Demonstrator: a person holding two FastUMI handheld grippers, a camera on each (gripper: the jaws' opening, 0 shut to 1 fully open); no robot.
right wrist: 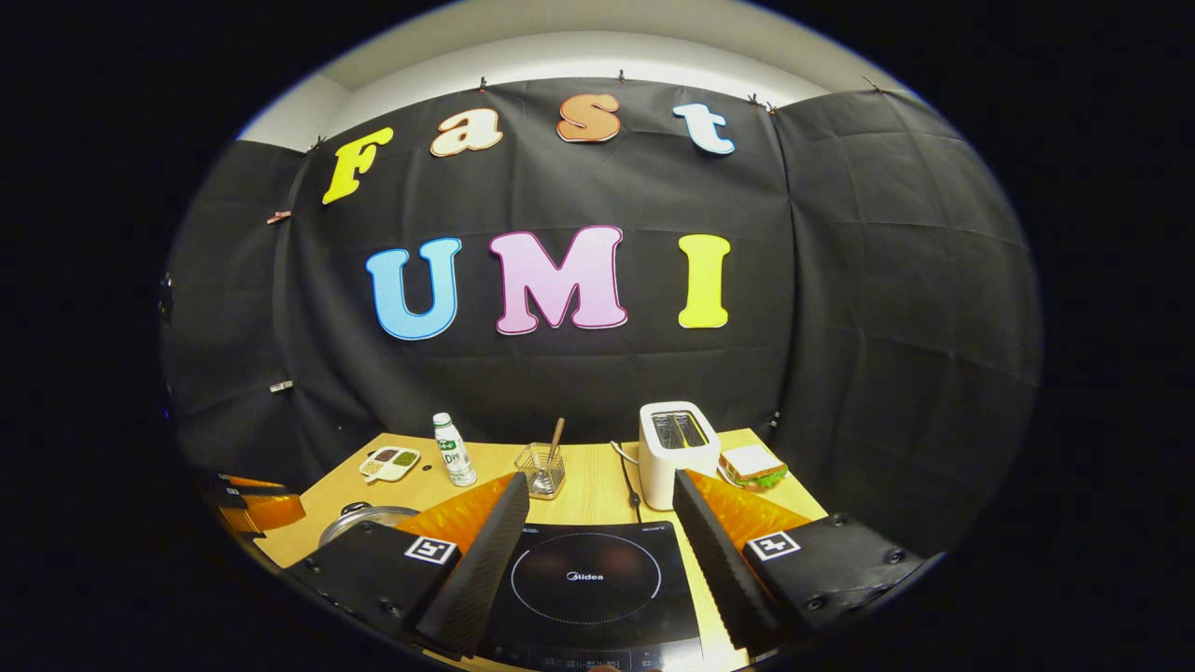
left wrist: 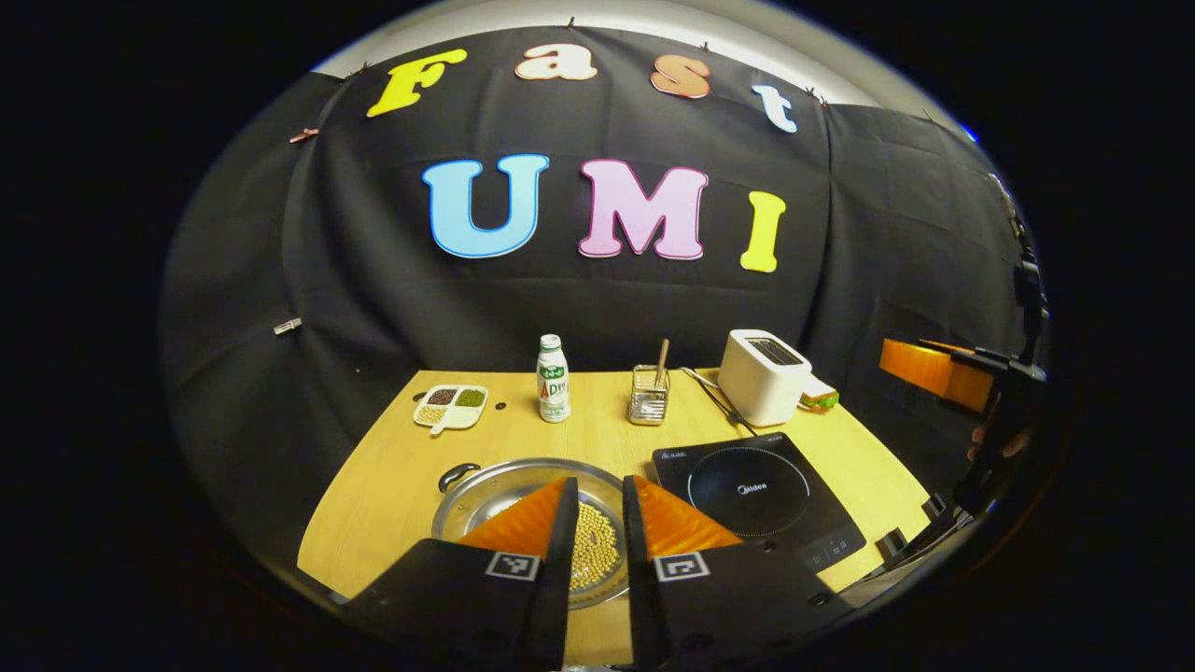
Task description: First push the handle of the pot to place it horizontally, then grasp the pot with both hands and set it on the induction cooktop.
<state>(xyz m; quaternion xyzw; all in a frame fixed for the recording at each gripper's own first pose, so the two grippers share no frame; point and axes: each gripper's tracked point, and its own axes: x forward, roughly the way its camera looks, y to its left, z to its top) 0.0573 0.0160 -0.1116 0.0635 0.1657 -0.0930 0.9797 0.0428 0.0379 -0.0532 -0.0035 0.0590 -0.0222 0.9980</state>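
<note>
Hovering my left gripper [left wrist: 597, 523], fingers slightly parted and empty, above the pot [left wrist: 485, 495] to reach its handle [left wrist: 457, 476]; right gripper [right wrist: 597, 532] (wide open) is waiting over the cooktop [right wrist: 588, 579].

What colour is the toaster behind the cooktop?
White; the toaster shows best in the left gripper view.

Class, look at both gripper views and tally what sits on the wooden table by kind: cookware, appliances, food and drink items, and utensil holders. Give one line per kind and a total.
Cookware: 1, the pot.
Appliances: 2, the induction cooktop and the toaster.
Food and drink: 3, the bottle, the sectioned dish of grains, the sandwich.
Utensil holders: 1, the wire holder.
Total: 7.
</note>
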